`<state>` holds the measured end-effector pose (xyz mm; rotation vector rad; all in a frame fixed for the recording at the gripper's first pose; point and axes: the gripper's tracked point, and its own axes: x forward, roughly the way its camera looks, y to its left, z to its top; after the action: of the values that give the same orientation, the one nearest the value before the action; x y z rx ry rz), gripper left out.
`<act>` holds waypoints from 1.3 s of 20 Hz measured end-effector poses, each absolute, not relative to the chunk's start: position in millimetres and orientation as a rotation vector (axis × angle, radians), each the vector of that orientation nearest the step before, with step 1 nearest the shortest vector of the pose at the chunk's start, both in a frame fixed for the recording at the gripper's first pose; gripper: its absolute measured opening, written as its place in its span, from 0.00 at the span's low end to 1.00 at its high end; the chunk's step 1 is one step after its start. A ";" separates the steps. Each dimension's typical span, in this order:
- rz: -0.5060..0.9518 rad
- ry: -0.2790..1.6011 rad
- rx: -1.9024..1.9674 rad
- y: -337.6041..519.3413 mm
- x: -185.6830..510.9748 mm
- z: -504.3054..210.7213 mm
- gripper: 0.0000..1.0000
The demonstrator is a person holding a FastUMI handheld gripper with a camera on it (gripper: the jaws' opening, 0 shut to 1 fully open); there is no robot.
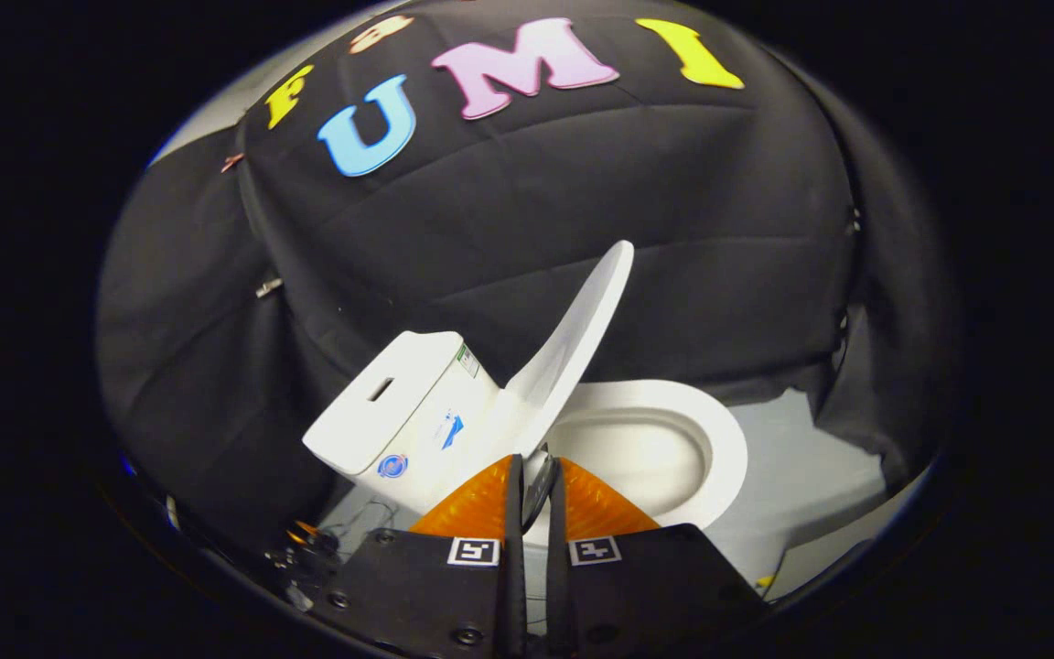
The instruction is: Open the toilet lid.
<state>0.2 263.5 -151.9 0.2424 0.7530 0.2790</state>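
The gripper (534, 480) has two orange fingers (477, 508) that sit very close together, with only a thin gap between them. A dark, thin thing is caught in that gap, right at the fingertips. It looks like the edge of the toilet lid (573, 339), but it is too small and dark to be sure, so it is hard to say if both fingers are really squeezing the lid. Each finger has a little black and white square tag (473, 551) on its black base. The toilet lid is white and it is lifted up. It starts just ahead of the fingertips and leans up and away from them, tipping back toward the tank (403, 412). The lid is not flat down on the toilet and not all the way back against the tank either. The tank is a white box that sits ahead of the fingers and off to the left, with a slot on its top and small blue stickers on its side. The white toilet seat (719, 448) and the round bowl (641, 458) are open to see, just beyond the right finger. The pale floor (801, 476) lies further off to the right, and the black cloth wall (490, 220) hangs behind everything.
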 end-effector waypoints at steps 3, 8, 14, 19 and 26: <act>0.299 0.706 0.143 271.7 1.7 -135.0 0.13; 0.360 0.652 0.018 291.7 5.4 -113.0 0.14; 0.387 0.596 -0.003 326.3 15.6 -105.5 0.13; 0.442 0.557 -0.044 356.1 16.4 -100.3 0.35; 0.547 0.524 -0.065 403.0 6.5 -93.9 0.94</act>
<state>6.5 403.0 -93.9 -0.0653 0.5244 0.5466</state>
